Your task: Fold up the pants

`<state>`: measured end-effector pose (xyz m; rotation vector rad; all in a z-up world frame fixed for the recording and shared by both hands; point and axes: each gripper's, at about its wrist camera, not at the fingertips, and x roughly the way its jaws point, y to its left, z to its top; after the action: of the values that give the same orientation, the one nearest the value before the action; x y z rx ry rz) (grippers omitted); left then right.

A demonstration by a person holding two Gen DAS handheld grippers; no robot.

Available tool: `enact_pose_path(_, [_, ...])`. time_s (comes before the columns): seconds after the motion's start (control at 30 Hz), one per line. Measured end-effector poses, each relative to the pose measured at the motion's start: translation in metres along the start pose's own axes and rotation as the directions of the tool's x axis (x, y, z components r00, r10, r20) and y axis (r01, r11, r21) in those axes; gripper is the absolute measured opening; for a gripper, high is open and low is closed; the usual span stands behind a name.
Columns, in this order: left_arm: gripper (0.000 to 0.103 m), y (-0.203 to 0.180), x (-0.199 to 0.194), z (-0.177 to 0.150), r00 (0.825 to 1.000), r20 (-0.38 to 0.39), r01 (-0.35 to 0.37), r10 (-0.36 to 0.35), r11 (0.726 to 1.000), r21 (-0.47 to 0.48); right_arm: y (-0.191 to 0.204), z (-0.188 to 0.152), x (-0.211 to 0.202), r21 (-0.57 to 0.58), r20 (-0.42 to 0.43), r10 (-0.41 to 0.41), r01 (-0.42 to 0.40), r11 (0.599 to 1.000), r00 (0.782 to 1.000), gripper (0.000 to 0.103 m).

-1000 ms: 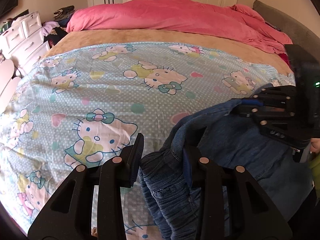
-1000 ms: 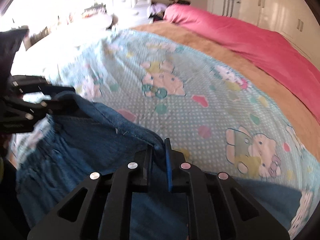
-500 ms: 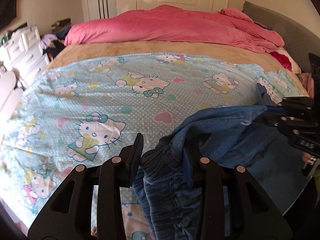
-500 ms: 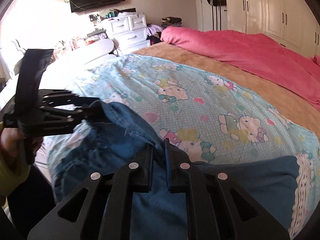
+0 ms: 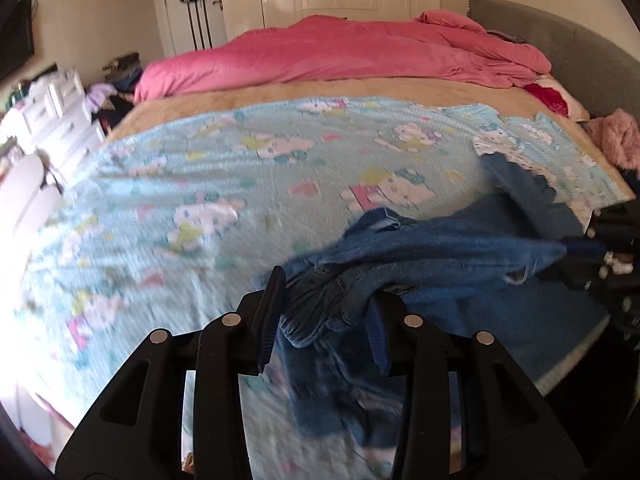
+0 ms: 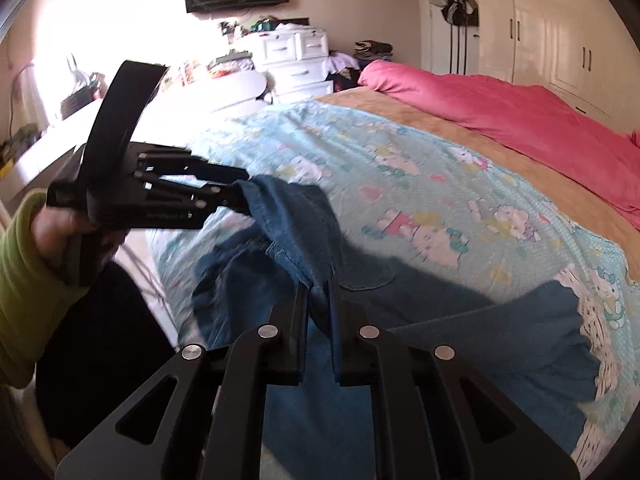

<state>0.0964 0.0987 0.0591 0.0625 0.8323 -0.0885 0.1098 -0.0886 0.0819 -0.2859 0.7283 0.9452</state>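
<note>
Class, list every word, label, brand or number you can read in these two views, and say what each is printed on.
None can be read.
Left gripper: small pale lettering on its side, too blurred to read.
Right gripper: a pale mark on its body, too blurred to read.
Cartoon sheet: pictures only, no legible words.

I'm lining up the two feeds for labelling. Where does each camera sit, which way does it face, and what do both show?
Left wrist: on the left gripper, looking along its fingers across the bed toward the pink duvet and wardrobes; jaws opening around bunched jeans; the right gripper shows at the right edge.
Right wrist: on the right gripper, shut on the jeans, facing the dresser and TV; the left gripper, a hand and green sleeve show.
Shared: jeans, cartoon sheet, duvet, wardrobes, dresser.
</note>
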Motion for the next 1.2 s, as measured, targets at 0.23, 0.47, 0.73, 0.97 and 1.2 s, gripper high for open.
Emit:
enact_pose_path(0.23, [0.036,0.003,0.010,-0.025,0.994,-0.102,0.029,-0.036,0.997,-0.068,0.031,-0.026,0.011,-0.053,-0.067,-0.013,0.010,0.999,0.998,0.008])
enact_pose_path(0.47, [0.054,0.013,0.001,-0.044,0.990,-0.128,0.038,-0.059,0.987,-0.156,0.046,-0.044,0.027,-0.045,-0.120,-0.011,0.006,0.999,0.993,0.008])
enact_pose_path(0.73, [0.062,0.023,-0.035,-0.063,0.996,-0.085,-0.002,-0.014,0.981,-0.194,0.054,-0.057,0.036,-0.042,-0.146,-0.015,0.009,0.999,0.989,0.009])
enact_pose_path(0.97, [0.067,0.010,-0.032,-0.050,0.998,-0.055,0.019,-0.031,0.978,-0.207,0.062,-0.062,0.036,-0.024,-0.141,-0.005,0.002,1.000,0.990,0.009])
enact_pose_path(1.2, [0.065,-0.008,-0.005,-0.036,0.997,-0.064,0.036,-0.049,0.982,-0.185,0.077,-0.065,0.043,-0.037,-0.165,-0.003,-0.003,0.999,0.986,0.016])
